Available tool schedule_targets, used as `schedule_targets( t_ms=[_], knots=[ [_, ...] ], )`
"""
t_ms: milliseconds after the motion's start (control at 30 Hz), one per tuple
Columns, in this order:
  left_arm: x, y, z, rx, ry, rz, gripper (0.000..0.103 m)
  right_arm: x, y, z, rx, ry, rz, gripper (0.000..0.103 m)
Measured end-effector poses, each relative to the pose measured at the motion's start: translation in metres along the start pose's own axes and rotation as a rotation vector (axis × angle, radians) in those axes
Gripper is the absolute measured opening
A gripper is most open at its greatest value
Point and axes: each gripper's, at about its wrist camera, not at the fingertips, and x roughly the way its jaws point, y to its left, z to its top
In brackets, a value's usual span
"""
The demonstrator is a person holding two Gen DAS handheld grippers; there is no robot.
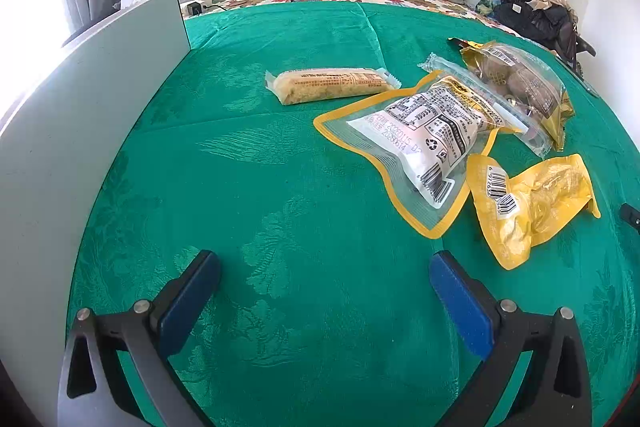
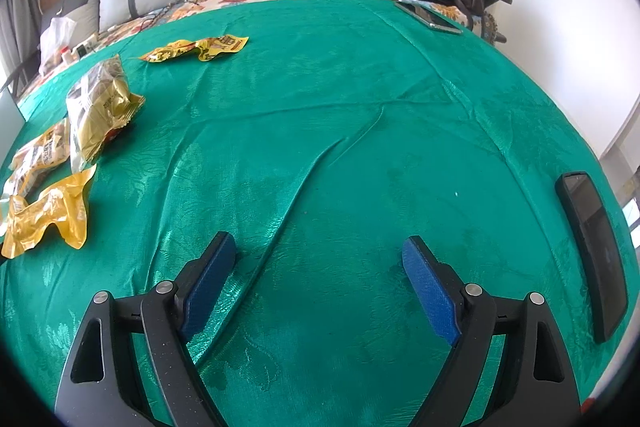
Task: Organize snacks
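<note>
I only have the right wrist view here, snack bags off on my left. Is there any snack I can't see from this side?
Observer: Yes. A long bar-shaped snack pack lies alone on the green cloth, apart from the pile.
Operator: What's beyond it?
Observer: A pale grey upright panel borders the cloth on that side.
Operator: Is the left hand-held gripper holding anything?
Observer: No. The left hand-held gripper is open over bare cloth, nothing between its pads.
</note>
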Motion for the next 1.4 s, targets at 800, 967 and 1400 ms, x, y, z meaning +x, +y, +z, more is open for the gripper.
schedule_targets(
  t_ms=[800, 967, 1400],
  knots=[
    [0.0002, -0.0001, -0.0002, -0.001, -0.001, 0.0, 0.103, 0.0, -0.0004, 0.0002, 0.0, 0.0, 0.0, 0.088],
    [0.0002, -0.0001, -0.0002, -0.001, -0.001, 0.0, 0.103, 0.0001, -0.0005, 0.0003, 0.0, 0.0, 0.0, 0.088],
    [-0.0018, 0.0026, 0.0015, 0.04, 0.033, -0.033, 0.103, 0.0001, -0.0008, 0.0003, 0.0, 0.0, 0.001, 0.088]
  ],
)
